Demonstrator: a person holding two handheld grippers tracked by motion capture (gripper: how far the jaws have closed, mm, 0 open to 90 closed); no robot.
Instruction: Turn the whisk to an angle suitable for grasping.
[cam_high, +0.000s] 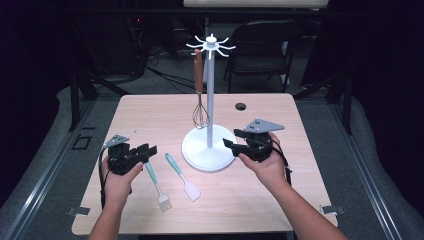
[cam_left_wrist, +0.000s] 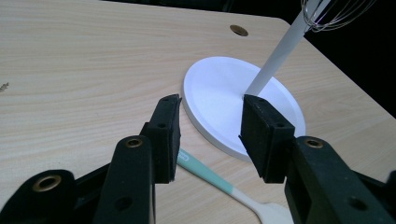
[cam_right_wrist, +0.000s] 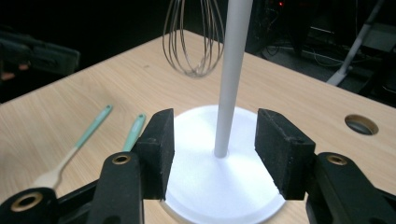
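Dark room behind, with a black folding chair (cam_high: 265, 42) and cables on the floor beyond the far edge. Pale wooden table (cam_high: 150, 107) in the middle, round cable hole (cam_high: 241, 106) near its far side.

At table centre, white utensil stand (cam_high: 209, 100): round flat base, thin upright pole, ring of hooks on top. Hanging from a hook on the left side of the pole, a whisk (cam_high: 199, 90) with a brown wooden handle, wire loops just above the base and clear of the table.

Lying flat on the table left of the base, two teal-handled tools side by side, handles pointing far-left: a pastry brush (cam_high: 157, 185) on the left, a pale spatula (cam_high: 182, 176) on the right, nearer the base. Close together, not touching.

Left gripper (cam_high: 145, 151) low over the table, just left of the brush handle, held in the left hand (cam_high: 117, 182). Jaws spread, nothing between them; in the left gripper view, aimed toward the base with the spatula handle passing beneath.

Right gripper (cam_high: 233, 139) at the right rim of the base, held in the right hand (cam_high: 267, 167). Jaws wide apart, empty, pointing left at the pole; pole seen beyond the gap in the right gripper view, not touched.
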